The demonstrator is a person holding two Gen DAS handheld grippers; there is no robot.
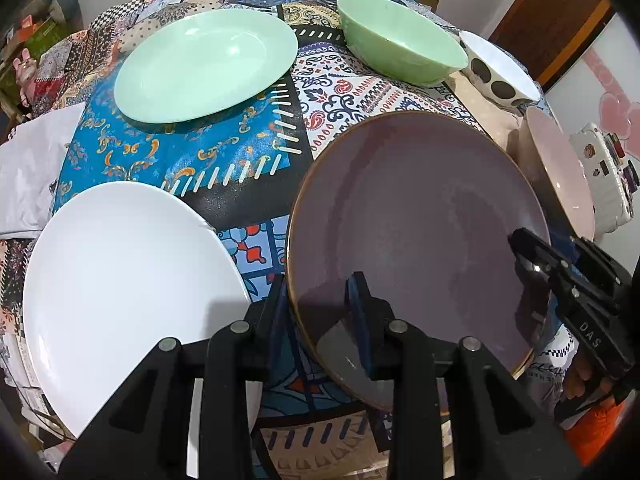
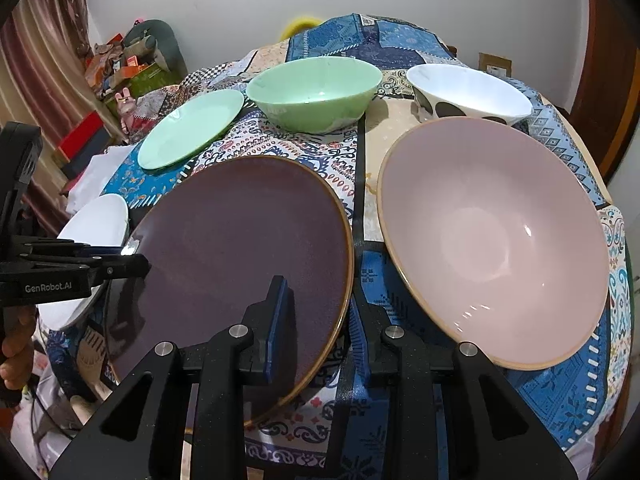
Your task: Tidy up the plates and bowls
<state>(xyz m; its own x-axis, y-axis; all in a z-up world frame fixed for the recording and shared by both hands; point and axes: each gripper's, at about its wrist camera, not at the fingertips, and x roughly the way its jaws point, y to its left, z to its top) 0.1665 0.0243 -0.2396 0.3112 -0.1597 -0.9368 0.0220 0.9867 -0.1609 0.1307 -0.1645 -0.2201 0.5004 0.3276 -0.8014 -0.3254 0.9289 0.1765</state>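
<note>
Fingers of both grippers pinch the purple plate (image 1: 412,216): left gripper (image 1: 320,300) on its left rim, right gripper (image 2: 316,312) on its right. White plate (image 1: 120,280) lies just left on the bench (image 1: 248,196).

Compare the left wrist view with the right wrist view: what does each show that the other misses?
Only the left wrist view shows the white plate nearly whole, and the right gripper clamped on the purple plate's far edge.

Only the right wrist view shows the pink bowl's whole inside, the left gripper on the purple plate's left edge, and boxes against the wall.

Both share the purple plate pinched at opposite rims, the green plate, green bowl, spotted bowl and patchwork tablecloth.
</note>
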